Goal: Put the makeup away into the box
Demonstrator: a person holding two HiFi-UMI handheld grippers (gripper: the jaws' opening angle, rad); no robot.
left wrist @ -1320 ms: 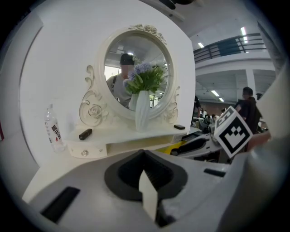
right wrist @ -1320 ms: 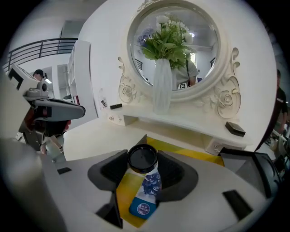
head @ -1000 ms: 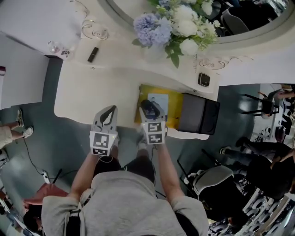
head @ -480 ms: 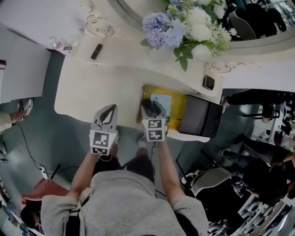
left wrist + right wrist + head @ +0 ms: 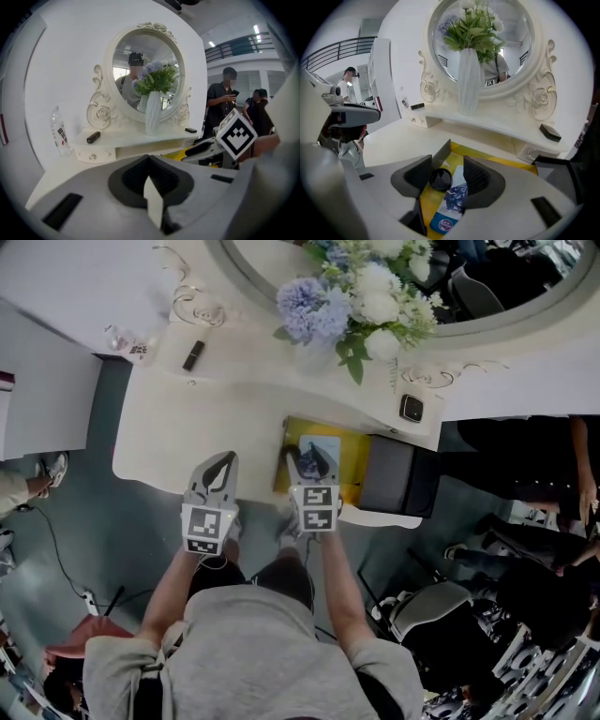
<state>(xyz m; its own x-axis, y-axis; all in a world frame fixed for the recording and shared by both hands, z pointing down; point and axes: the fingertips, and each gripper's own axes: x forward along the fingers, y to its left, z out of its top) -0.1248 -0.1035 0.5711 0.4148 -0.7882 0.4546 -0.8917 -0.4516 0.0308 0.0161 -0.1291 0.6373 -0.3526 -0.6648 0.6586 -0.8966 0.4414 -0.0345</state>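
Two jaws of your right gripper [image 5: 448, 169] stand partly apart over the yellow box [image 5: 501, 158] at the table's [image 5: 187, 446] near edge. A black round pot [image 5: 440, 179] shows between them with a gap on one side. I judge it is lying in the box, not gripped, beside a blue packet [image 5: 452, 199]. Your left gripper [image 5: 150, 177] is closed on nothing. Next, probably lift clear and go for the lipstick [image 5: 192, 354] at the shelf's [image 5: 246, 360] left end. The packet logo and bottle [image 5: 59, 132] print are too small to read.
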